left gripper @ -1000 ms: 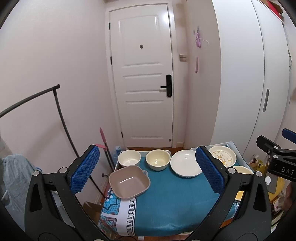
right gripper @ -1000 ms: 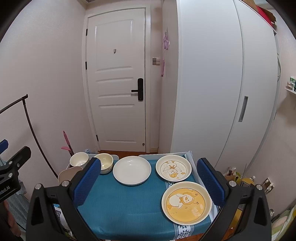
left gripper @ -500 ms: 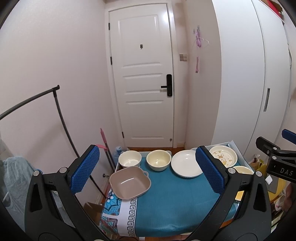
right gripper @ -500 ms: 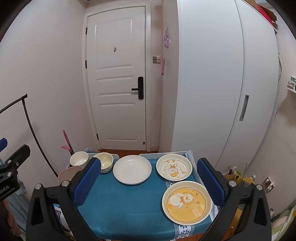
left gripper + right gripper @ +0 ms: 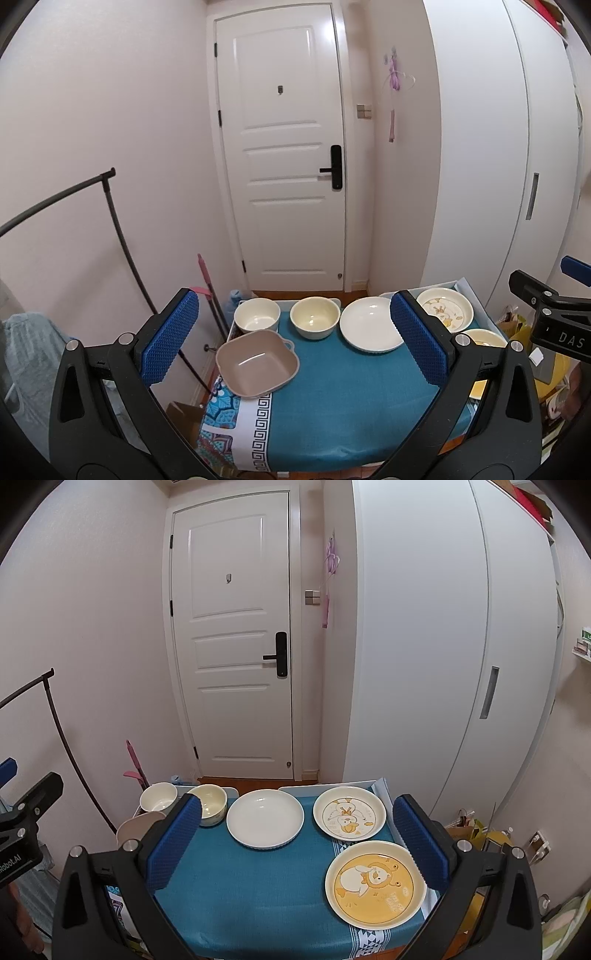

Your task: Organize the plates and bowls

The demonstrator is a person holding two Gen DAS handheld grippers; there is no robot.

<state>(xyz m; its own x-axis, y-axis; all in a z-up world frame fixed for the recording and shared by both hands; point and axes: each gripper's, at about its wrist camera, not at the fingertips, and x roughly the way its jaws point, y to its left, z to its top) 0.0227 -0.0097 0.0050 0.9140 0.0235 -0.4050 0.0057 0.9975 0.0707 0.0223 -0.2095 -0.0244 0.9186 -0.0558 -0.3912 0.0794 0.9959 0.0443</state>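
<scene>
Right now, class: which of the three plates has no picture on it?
The plain white plate, in the far row. The cartoon plate beside it and the yellow plate both carry drawings.

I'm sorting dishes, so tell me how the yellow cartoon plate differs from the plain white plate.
The yellow cartoon plate has a yellow face with a duck and bear drawing; the plain white plate has none. The yellow cartoon plate sits near the front right corner; the plain white plate sits farther back, mid-table. Both are round, lie flat and are empty.
</scene>
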